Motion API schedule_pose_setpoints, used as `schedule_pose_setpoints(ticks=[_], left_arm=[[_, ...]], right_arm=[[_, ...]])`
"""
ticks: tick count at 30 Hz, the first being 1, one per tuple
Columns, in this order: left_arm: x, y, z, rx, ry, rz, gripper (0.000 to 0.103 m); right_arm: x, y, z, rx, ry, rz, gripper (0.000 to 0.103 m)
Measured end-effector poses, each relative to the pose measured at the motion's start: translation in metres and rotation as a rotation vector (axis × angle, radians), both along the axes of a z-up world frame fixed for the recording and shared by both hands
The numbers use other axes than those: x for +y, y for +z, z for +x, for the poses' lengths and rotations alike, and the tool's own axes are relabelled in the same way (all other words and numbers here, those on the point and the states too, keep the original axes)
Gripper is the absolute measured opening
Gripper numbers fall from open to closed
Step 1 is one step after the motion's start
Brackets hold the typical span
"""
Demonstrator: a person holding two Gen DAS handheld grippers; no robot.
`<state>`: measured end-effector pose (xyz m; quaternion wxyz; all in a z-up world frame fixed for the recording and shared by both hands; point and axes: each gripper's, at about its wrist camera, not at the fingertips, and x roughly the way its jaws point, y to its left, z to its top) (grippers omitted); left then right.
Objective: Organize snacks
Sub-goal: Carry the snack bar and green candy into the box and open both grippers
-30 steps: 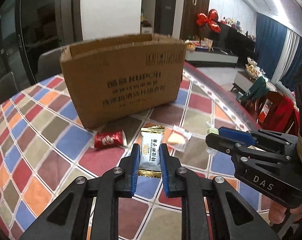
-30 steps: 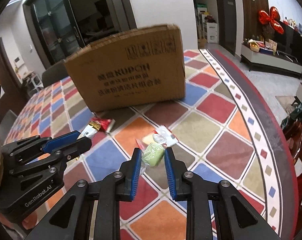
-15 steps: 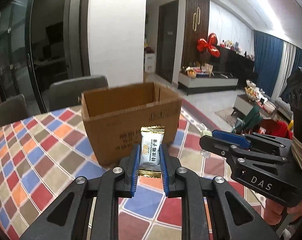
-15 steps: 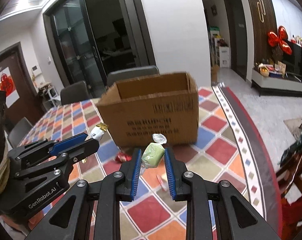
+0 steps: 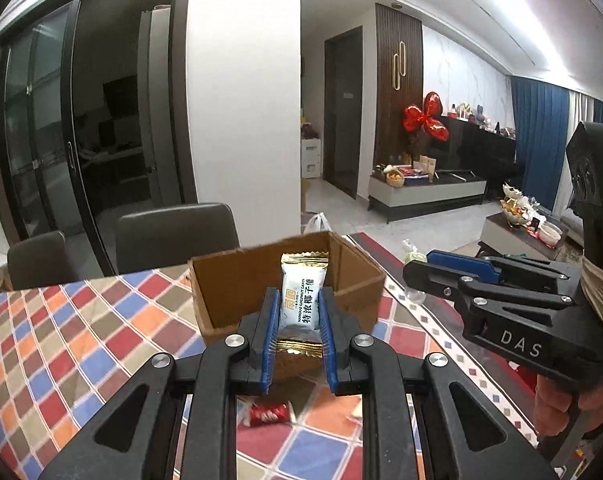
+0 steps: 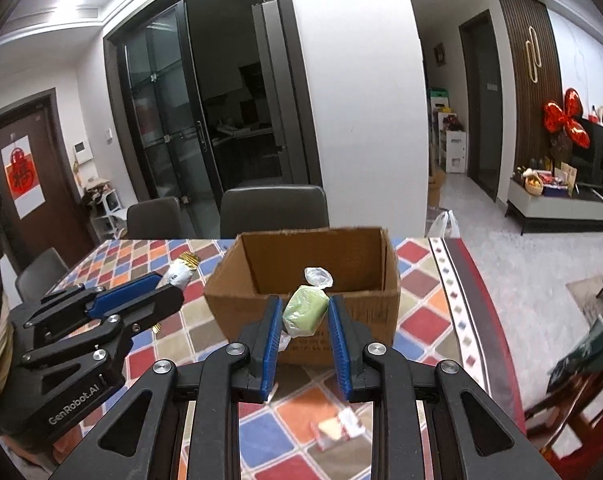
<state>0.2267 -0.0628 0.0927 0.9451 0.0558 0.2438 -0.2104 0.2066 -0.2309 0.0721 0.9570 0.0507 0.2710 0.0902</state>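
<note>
We pinch the white candy (image 5: 300, 296) in our left gripper (image 5: 299, 312) and the green candy (image 6: 304, 310) in our right gripper (image 6: 304, 320); releasing short of the box (image 6: 313, 280) ahead risks misses.

White coconut candy (image 5: 302, 296) upright, green sweet (image 6: 304, 311) tilted, open carton (image 6: 313, 276), possibly empty

White pillar (image 5: 243, 80) centre, dark glass doors (image 5: 41, 128) left, grey chairs (image 5: 177, 236) far side of checkered table (image 5: 61, 332), blue curtains (image 5: 539, 136) far right, ceiling strip-light (image 5: 533, 12) on.
</note>
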Motion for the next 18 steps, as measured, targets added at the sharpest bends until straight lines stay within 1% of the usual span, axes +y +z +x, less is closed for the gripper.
schedule_pose_setpoints(ticks=[4, 7, 13, 18], left_arm=[[-0.002, 0.007, 0.020, -0.006, 0.007, 0.010, 0.020], [-0.002, 0.011, 0.035, 0.009, -0.012, 0.000, 0.020], [-0.008, 0.008, 0.072, 0.067, -0.011, 0.006, 0.020], [-0.009, -0.002, 0.099, 0.121, 0.002, 0.005, 0.020]], right_arm=[[-0.002, 0.009, 0.022, 0.002, 0.001, -0.019, 0.025], [-0.002, 0.012, 0.037, 0.015, 0.009, -0.037, 0.025], [-0.001, 0.011, 0.067, 0.053, 0.026, -0.051, 0.025], [-0.002, 0.006, 0.089, 0.084, 0.027, -0.055, 0.025]])
